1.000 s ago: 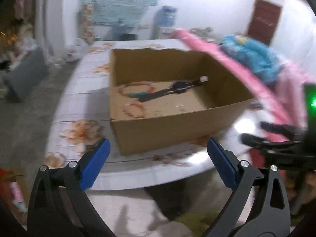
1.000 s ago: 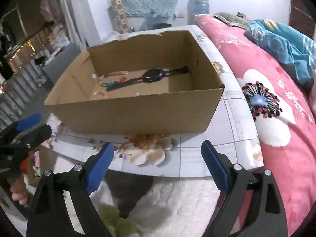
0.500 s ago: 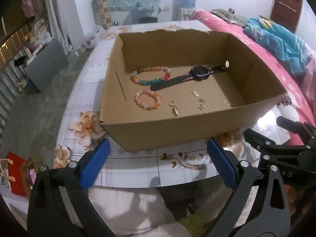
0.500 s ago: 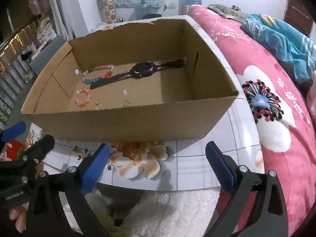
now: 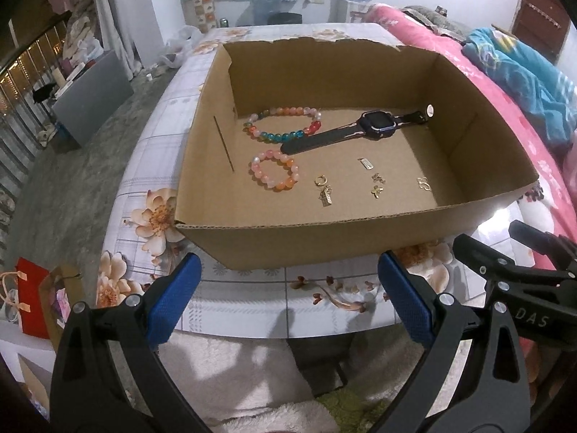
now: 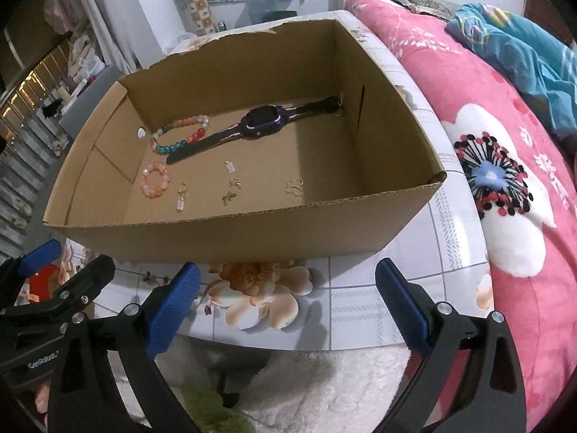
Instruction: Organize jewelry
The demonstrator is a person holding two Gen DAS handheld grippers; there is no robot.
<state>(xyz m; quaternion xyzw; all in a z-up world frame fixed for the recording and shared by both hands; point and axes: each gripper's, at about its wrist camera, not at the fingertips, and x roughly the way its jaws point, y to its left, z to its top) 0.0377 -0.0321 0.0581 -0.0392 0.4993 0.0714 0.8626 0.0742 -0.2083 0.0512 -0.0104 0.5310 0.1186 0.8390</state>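
Note:
An open cardboard box point(image 5: 324, 241) point(image 6: 234, 238) stands on a floral tiled table point(image 5: 252, 288). On its floor lie a multicolour bead bracelet point(image 5: 277, 138) point(image 6: 180, 143), a pink and orange bead bracelet point(image 5: 285, 184) point(image 6: 155, 192), a dark smartwatch point(image 5: 377, 122) point(image 6: 261, 121) and several small gold charms point(image 5: 324, 195) point(image 6: 181, 198). My left gripper point(image 5: 288, 288) point(image 6: 54, 270) hangs open before the box's near wall, nothing between its blue pads. My right gripper point(image 6: 286, 288) point(image 5: 523, 252) is beside it, also open and empty.
A bed with a pink floral cover point(image 6: 487, 144) and a blue blanket point(image 5: 523, 72) runs along the table's right side. A red bag point(image 5: 32, 288) sits on the floor to the left. White fluffy fabric point(image 5: 252, 361) lies below the table edge.
Both grippers came closer to the box and tipped downward, so the box floor and the small charms now show. Over the last half second the views hardly shifted.

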